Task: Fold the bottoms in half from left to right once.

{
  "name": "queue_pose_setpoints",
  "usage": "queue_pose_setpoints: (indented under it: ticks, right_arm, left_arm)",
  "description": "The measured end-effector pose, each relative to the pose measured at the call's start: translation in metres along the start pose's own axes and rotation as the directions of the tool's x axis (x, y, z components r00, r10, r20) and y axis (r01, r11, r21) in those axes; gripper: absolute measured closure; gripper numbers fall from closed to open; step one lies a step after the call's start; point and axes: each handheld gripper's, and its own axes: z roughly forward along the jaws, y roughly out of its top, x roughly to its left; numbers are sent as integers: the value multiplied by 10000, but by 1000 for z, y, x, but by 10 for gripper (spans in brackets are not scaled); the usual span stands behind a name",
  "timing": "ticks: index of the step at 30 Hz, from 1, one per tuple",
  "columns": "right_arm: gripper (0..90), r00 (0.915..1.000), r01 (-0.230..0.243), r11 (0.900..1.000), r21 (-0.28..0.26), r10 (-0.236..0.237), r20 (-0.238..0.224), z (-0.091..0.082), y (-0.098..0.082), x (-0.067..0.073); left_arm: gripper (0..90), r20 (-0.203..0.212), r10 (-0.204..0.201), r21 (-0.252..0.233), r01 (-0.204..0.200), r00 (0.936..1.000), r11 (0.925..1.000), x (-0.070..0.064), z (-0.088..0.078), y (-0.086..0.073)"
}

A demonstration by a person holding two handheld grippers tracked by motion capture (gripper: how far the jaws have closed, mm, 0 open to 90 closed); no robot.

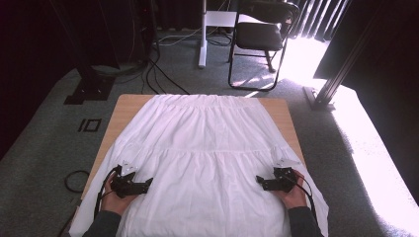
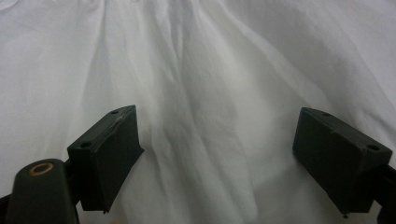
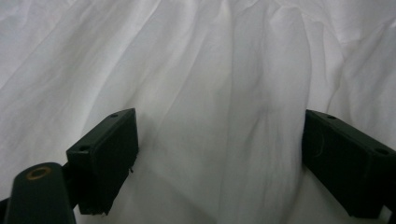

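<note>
Across nearly the whole tabletop (image 1: pixel 127 106) lies a white tiered skirt (image 1: pixel 207 148), spread flat with its gathered waistband along the far edge and its wide hem running off the near edge toward the person. No fold shows in it yet, so the work looks to be at its very start: the garment is laid out and smoothed, and any folding is still to do.

Near the near-left corner the left gripper (image 1: pixel 146 183) rests low over the cloth, its jaws wide apart with nothing between them. The left gripper view confirms it: both black jaws stand well apart over soft, creased fabric (image 2: pixel 205 116). Near the near-right corner the right gripper (image 1: pixel 260 180) sits the same way, jaws spread and empty, with rumpled fabric (image 3: pixel 219 112) lying between and beyond them. The two grippers point inward, toward each other.

As for room, bare wood shows only in narrow strips at the far corners and along the left and right edges. The skirt's lower sides hang over both long edges, so a grasp there would be easy. Beyond the far edge a folding chair (image 1: pixel 262 34) and cables (image 1: pixel 158 74) lie on the carpet, well apart from the work.
</note>
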Motion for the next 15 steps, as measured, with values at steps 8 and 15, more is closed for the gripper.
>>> queue_pose_setpoints:
  ticks: [8,15]
  right_arm:
    - [123,10000,1,10000,12,-1,4,0,0,0]
    - [123,10000,9,10000,4,-9,13,0,0,0]
  left_arm:
    - [221,-3,41,-114,-41,10000,9999,0,-2,-1]
    - [408,346,25,-185,-19,9994,9998,3,-10,-1]
